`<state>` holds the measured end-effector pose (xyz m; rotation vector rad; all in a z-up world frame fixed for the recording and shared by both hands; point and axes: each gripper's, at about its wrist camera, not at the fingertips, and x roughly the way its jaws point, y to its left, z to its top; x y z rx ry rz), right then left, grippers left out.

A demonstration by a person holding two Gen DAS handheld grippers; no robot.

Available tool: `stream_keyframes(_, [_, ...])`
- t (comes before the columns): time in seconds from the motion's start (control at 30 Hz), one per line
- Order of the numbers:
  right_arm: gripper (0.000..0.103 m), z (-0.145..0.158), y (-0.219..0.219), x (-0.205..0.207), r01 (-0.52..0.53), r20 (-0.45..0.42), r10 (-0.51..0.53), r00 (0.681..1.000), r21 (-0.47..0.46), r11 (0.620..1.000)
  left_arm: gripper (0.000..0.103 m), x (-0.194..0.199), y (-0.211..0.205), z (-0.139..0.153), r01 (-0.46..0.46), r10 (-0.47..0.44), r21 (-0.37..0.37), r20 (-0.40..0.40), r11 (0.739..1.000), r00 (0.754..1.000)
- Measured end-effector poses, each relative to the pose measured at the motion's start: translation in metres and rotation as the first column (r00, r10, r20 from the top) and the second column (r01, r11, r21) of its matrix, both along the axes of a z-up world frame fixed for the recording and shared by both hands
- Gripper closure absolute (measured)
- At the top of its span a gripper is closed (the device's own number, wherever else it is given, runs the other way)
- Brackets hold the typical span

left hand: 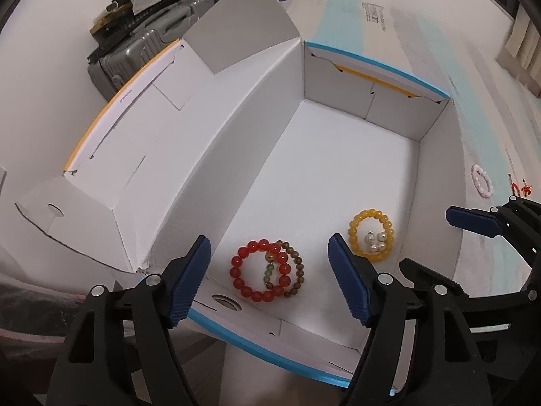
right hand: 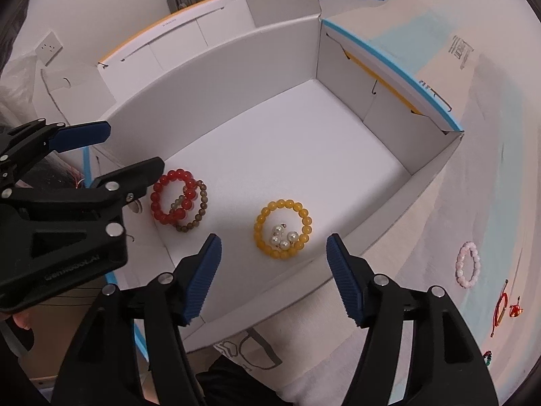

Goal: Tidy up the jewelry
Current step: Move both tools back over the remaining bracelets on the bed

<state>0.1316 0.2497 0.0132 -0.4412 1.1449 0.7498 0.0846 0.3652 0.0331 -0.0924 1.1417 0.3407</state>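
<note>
I have both grippers spread wide and holding nothing: the left gripper (left hand: 268, 279) above the red bead bracelet (left hand: 261, 268) low in its frame, the right gripper (right hand: 274, 279) above the yellow bead bracelet (right hand: 283, 229) ringing pearl earrings (right hand: 283, 237). Both bracelets lie on the white box (right hand: 304, 142) floor; a pink bracelet (right hand: 468, 269) lies outside, at right.

Two wrist fisheye views, each looking steeply down along its hand-held gripper, close above the white box (left hand: 338, 155), sharing its floor from neighbouring sides.
</note>
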Motion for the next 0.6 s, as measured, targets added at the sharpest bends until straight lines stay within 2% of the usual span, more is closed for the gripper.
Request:
stream_keyframes(0.13, [0.033, 0.012, -0.008, -0.007, 0.000, 0.034, -0.001, 0.999, 0.015, 1.000, 0.026, -0.003, -0.007, 0.007, -0.006, 0.005, 0.008, 0.017, 1.000, 1.000])
stream_keyframes(0.3, [0.033, 0.025, -0.018, -0.012, -0.003, 0.061, 0.001, 0.998, 0.030, 1.000, 0.021, -0.005, -0.017, 0.015, 0.000, 0.000, 0.016, 0.031, 1.000, 1.000])
stream_keyframes(0.6, [0.025, 0.038, -0.053, -0.018, 0.023, 0.088, -0.027, 0.996, 0.055, 0.998, 0.011, -0.001, -0.050, 0.031, 0.026, -0.028, 0.029, 0.063, 0.999, 0.998])
